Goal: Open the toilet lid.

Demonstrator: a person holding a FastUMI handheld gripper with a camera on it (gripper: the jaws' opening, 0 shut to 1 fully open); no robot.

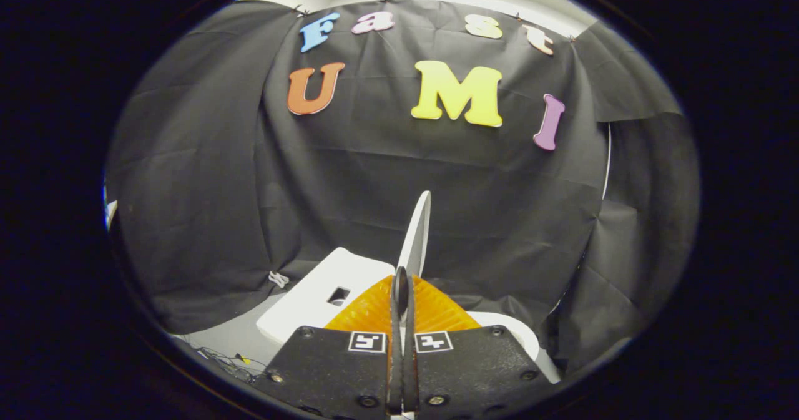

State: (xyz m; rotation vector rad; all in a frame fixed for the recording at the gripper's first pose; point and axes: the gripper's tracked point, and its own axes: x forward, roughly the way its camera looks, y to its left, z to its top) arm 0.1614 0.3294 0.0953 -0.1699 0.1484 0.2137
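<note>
While the tongs point(402, 283) point forward toward the black cloth wall point(499, 208), their two fingers point(368, 311) stand almost together, with only a thin slit between them. In this slit sits the lower edge of the white toilet lid point(419, 233), so both fingers press on it. The lid rises edge-on just ahead of the fingers, nearly upright and a little tilted. Beside it lies the white toilet tank top point(318, 292) with a small square opening. Part of the white toilet rim point(515, 332) shows on the other side.
</note>
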